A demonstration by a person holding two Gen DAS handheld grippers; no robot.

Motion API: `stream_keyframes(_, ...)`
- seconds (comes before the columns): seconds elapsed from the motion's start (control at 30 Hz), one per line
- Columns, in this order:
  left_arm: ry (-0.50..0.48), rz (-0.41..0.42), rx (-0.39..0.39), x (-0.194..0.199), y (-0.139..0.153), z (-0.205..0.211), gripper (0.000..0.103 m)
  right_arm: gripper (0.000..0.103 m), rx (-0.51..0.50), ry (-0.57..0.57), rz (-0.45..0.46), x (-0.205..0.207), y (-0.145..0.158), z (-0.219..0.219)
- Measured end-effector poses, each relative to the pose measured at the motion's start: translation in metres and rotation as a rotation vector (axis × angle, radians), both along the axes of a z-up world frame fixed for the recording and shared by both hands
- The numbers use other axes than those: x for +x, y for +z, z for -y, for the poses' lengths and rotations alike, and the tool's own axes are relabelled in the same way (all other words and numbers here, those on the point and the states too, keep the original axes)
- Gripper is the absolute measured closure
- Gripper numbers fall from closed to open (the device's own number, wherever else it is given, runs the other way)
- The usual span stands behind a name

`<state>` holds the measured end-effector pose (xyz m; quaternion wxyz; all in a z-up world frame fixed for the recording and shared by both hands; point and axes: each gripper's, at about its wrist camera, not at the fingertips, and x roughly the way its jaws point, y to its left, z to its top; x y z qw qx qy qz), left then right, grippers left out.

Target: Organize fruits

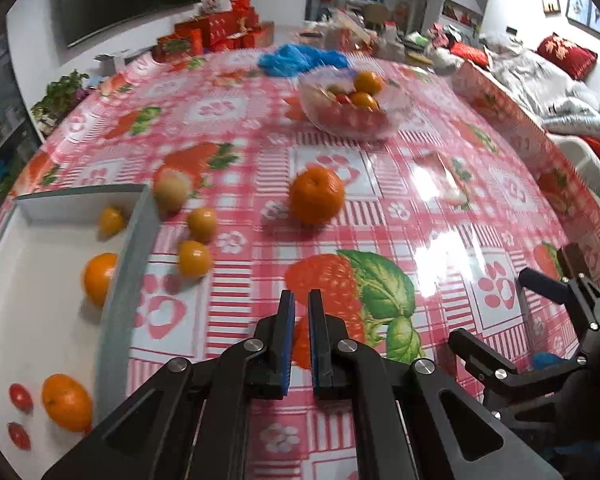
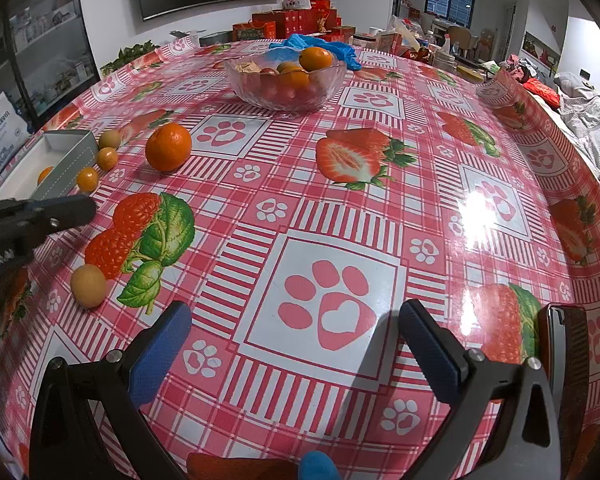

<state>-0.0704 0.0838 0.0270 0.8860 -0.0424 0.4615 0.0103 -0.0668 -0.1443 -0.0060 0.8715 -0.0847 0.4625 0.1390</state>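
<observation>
Fruits were the job, and the left gripper (image 1: pixel 301 312) hung over the tablecloth (image 1: pixel 380 200) with its blue-padded jaws drawn nearly together and nothing between them. The right gripper (image 2: pixel 296 340) stood wide apart over a paw-print square, also empty.

Just left of the left gripper lay the white box (image 1: pixel 128 280), with two mandarins (image 1: pixel 66 402), a small yellow fruit and two cherry tomatoes (image 1: pixel 20 398) already in it. Just outside the box wall sat two small yellow fruits (image 1: pixel 195 258) and a paler one beyond them. The big mandarin (image 1: pixel 317 195) stood alone further out, and the glass bowl (image 1: pixel 396 120) with more fruit sat beyond it. One pale round fruit (image 2: pixel 88 285) lay near the table edge, below the left tool in the right wrist view.

The main risk looked like rolling: closed jaws would have had to open before any grab, and a nudge from them could have sent a small round fruit skidding over the glossy cloth. The pale one near the edge might have gone off the table. A careless reach could also have knocked the box wall.
</observation>
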Motion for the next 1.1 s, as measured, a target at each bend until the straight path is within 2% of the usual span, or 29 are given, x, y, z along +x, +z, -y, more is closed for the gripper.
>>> stream_keyframes(0.1,0.012,0.002,0.041,-0.004,0.003,-0.007,0.095,0.0,0.0,0.0,0.0,0.0,0.0,0.0)
stream_keyframes(0.2,0.016,-0.023,0.048,-0.008,-0.004,-0.011,0.095,0.0,0.0,0.0,0.0,0.0,0.0,0.0)
stream_keyframes(0.4,0.04,-0.043,0.115,-0.013,-0.015,0.001,0.095,0.0,-0.002,-0.002,0.001,0.0,0.0,0.0)
stream_keyframes(0.63,0.051,-0.093,0.189,-0.018,-0.012,0.02,0.095,0.0,-0.013,-0.074,-0.025,0.026,0.002,0.0)
stream_keyframes(0.8,0.049,-0.114,0.249,-0.034,0.003,0.04,0.095,0.0,-0.001,-0.071,0.004,0.029,0.001,0.001)
stream_keyframes(0.97,0.057,-0.156,0.233,-0.043,0.012,0.055,0.095,0.0,-0.001,-0.072,0.004,0.029,0.001,0.0)
stream_keyframes(1.1,0.064,-0.155,0.203,-0.05,0.016,0.065,0.095,0.0,0.0,-0.072,0.004,0.029,0.001,-0.001)
